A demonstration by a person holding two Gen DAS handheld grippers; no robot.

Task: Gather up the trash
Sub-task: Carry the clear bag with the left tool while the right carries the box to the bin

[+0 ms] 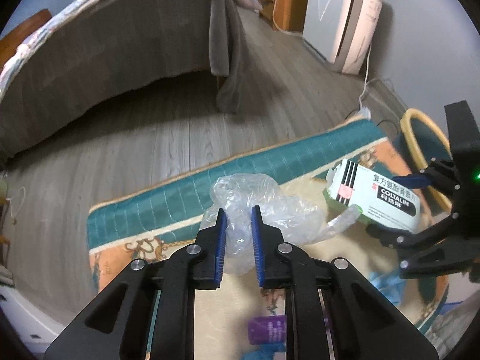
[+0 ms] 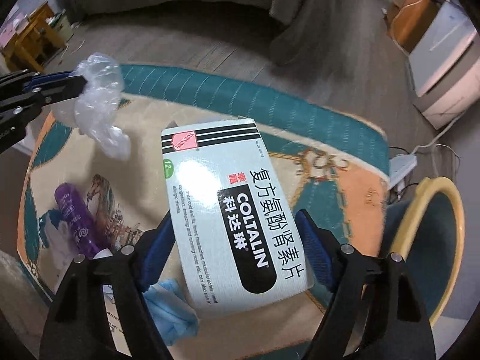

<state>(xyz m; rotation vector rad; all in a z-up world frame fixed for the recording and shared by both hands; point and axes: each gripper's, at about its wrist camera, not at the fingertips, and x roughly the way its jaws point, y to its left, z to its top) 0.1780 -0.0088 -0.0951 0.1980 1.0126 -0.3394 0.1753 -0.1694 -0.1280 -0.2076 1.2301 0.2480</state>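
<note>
1. At the far left of the right wrist view, the left tongs (image 2: 81,85) reach in from the frame edge, clenched on a crumpled clear plastic bag (image 2: 100,102); the bag hangs off their tips above the patterned teal, cream and orange rug (image 2: 345,126).
2. In the left wrist view the same bag (image 1: 258,210) sits at frame centre, pinched between the blue pads (image 1: 220,246) of the left tongs (image 1: 238,219), its loose bulk billowing past the tips toward the right.
3. Lower left in the right wrist view, a purple plastic bottle (image 2: 76,219) lies on the rug, with a crumpled light blue cloth-like piece (image 2: 172,315) near it, low in the frame, partly behind the tong frame.
4. At centre of the right wrist view, the right tongs (image 2: 237,235) are clamped on a white cardboard medicine box printed "COLTALIN" (image 2: 228,210), gripped by its two long sides and held off the rug, its far end toward the upper part of the frame.
5. At the right of the left wrist view the box (image 1: 375,198) shows in the right tongs (image 1: 399,204), its end flap open.
6. Far right in the right wrist view, a round teal bin with a yellow rim (image 2: 432,240) stands just beside the rug's edge, on the grey wood floor (image 2: 210,45).
</note>
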